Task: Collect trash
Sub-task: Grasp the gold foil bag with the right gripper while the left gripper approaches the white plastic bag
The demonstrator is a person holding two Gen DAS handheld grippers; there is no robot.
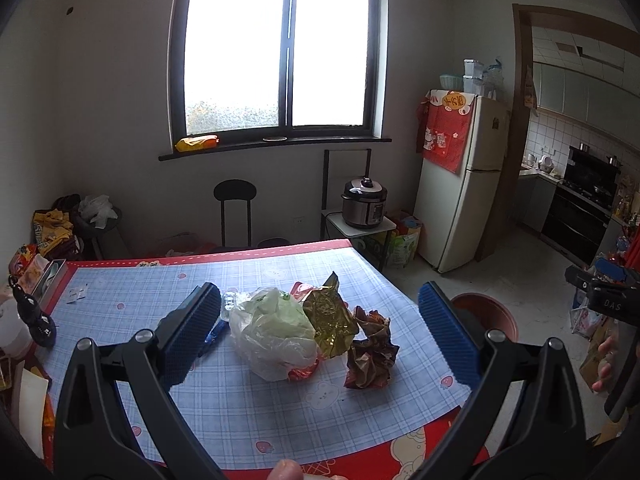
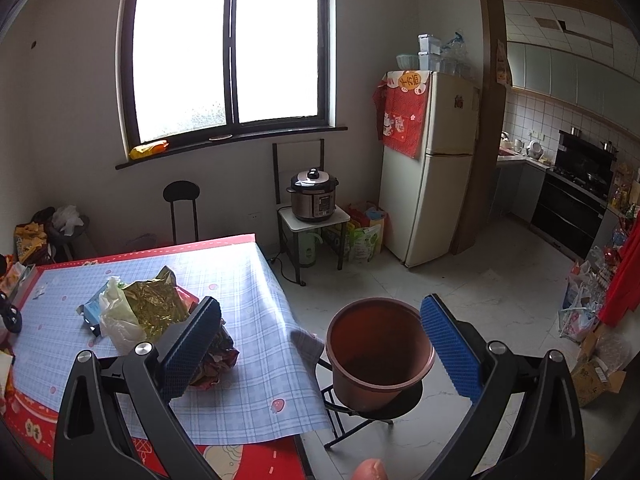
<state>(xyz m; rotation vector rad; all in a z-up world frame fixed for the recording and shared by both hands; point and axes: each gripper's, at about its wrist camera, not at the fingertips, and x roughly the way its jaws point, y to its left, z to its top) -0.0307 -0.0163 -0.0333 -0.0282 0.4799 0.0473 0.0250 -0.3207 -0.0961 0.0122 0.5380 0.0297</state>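
Two open grippers are hovering over a table of trash, nothing held in either.

The left gripper [image 1: 320,336], jaws spread wide, is facing the pile on the checked tablecloth [image 1: 248,412]: a white plastic bag [image 1: 272,332], a gold wrapper [image 1: 330,318] leaning against it, and a crumpled brown wrapper [image 1: 370,350] just to the right (a blue packet [image 2: 94,308] is peeking out behind the bag). The right gripper [image 2: 320,340], equally wide open, is hanging beyond the table's edge, its left finger [image 2: 192,348] overlapping the brown wrapper in that view, though whether it is touching cannot be told. Between its fingers is sitting an empty reddish-brown bin [image 2: 378,354], standing upright on a black stool [image 2: 380,410] beside the table.
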